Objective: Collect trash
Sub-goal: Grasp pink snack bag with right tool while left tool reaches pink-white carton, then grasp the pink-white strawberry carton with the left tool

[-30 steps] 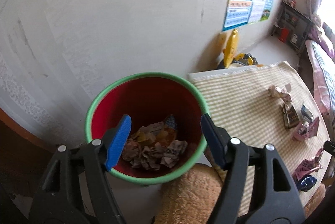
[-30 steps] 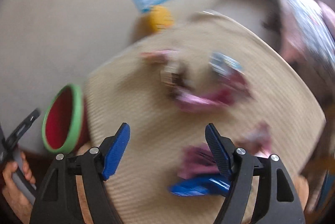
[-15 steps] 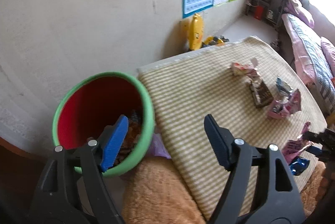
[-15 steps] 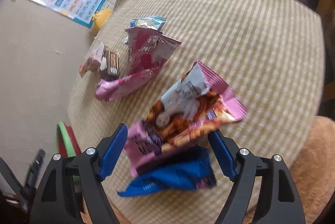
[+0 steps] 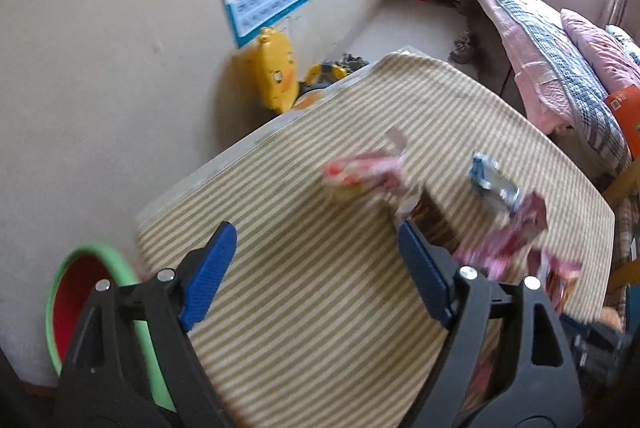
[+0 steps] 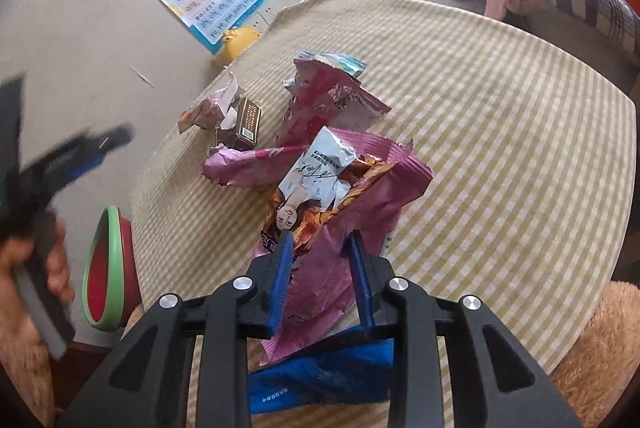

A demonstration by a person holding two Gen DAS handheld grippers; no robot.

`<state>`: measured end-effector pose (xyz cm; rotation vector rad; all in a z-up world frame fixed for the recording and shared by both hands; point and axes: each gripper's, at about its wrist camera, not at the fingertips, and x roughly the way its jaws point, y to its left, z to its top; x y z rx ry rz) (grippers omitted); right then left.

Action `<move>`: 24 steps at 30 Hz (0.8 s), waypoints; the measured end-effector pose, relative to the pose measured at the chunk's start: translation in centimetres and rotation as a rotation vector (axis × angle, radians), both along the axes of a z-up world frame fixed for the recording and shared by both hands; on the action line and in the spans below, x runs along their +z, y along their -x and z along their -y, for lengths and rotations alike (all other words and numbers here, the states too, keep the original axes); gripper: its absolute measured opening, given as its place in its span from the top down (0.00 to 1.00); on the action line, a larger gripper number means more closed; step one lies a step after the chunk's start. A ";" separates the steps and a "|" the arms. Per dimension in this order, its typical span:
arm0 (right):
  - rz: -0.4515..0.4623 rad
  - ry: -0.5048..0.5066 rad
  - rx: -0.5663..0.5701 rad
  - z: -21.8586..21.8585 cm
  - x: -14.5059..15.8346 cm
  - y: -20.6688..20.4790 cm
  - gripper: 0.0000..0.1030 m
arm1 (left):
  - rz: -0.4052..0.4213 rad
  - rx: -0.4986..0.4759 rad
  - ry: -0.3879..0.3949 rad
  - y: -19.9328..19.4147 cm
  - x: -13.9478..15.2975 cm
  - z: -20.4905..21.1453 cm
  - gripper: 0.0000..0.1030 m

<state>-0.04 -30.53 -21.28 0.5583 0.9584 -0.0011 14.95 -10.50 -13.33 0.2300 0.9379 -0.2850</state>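
- Right gripper [image 6: 320, 248]: jaws just closed, clamped on 1 pink snack wrapper [image 6: 344, 211].
- Left gripper [image 5: 316, 272]: jaws just widened, nothing held, over checked cloth [image 5: 320, 308].

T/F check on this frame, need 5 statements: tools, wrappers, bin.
1. The right tool is shut on the pink wrapper. True.
2. The left tool holds a wrapper. False: it is open, nothing between its pads.
3. The bin stands on the table. False: it sits beside the table's edge, lower down.
4. A blue wrapper lies under the pink one. True.
5. The table is cleared of trash. False: several wrappers remain, among them a brown packet.
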 end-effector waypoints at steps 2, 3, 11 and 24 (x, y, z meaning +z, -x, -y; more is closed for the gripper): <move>0.013 -0.009 0.008 0.2 -0.1 -0.1 0.72 | -0.009 -0.031 -0.029 -1.5 -0.9 2.8 0.22; 0.018 -0.019 0.014 0.4 -0.3 -0.1 0.72 | -0.018 -0.043 -0.037 -2.0 -1.3 3.6 0.20; 0.030 -0.122 -0.022 2.7 -1.1 0.6 0.48 | -0.153 0.029 -0.098 -7.3 -6.5 7.7 0.15; 0.026 -0.147 -0.061 3.9 -0.8 1.3 0.40 | -0.116 0.062 -0.123 -4.4 -5.4 4.9 0.65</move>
